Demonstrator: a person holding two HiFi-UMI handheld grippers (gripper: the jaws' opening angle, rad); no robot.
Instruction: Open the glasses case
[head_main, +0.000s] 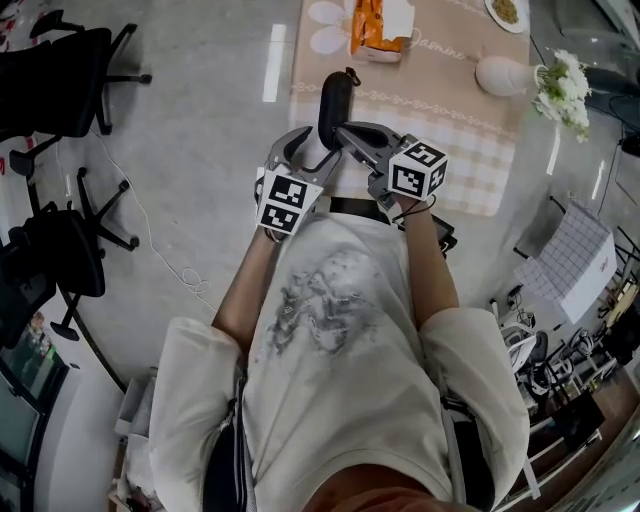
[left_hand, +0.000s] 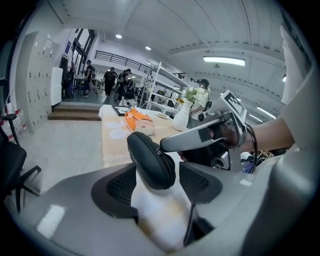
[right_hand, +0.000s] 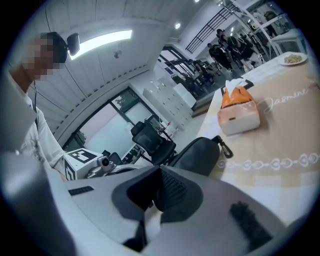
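Your left tool (left_hand: 158, 186) stands spread around the black oval zippered glasses case (left_hand: 150, 160), steadying without squeezing, while your right tool (head_main: 347, 131), pressed together, meets its zipper seam, likely to unzip.

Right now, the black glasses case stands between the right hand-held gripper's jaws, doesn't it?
Not the right one. The case stands between the left hand-held gripper's jaws, as the left gripper view shows; the right hand-held gripper's jaws are together.
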